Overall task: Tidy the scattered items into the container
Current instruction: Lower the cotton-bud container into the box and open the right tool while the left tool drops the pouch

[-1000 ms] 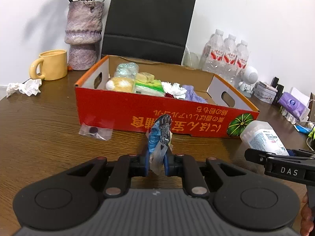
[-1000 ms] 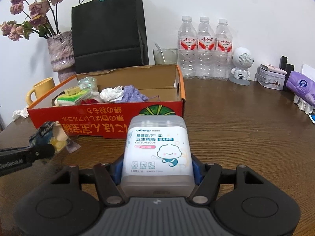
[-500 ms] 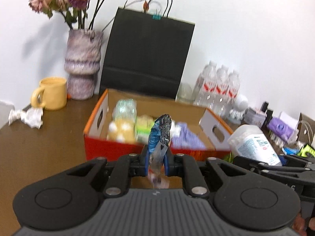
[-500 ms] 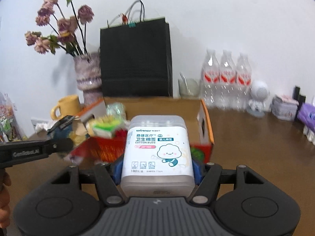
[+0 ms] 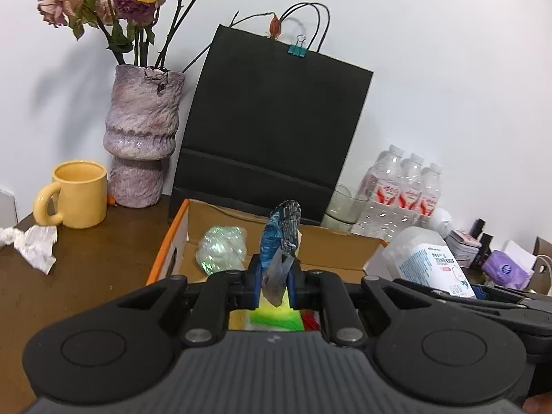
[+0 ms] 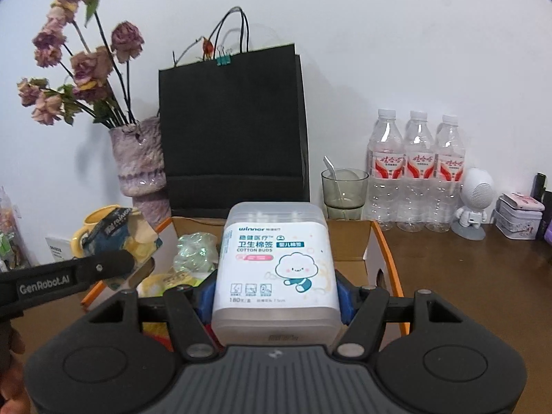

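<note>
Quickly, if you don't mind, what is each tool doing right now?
Left tool: closed on a blue snack packet.
Right tool: closed on a cotton bud box.

Both cameras sit just behind their own gripper fingers, raised above the near side of the cardboard box and facing the white back wall. The left wrist view looks from the left, the right wrist view from the right. Both share the box, the black paper bag, the vase and the water bottles.
</note>
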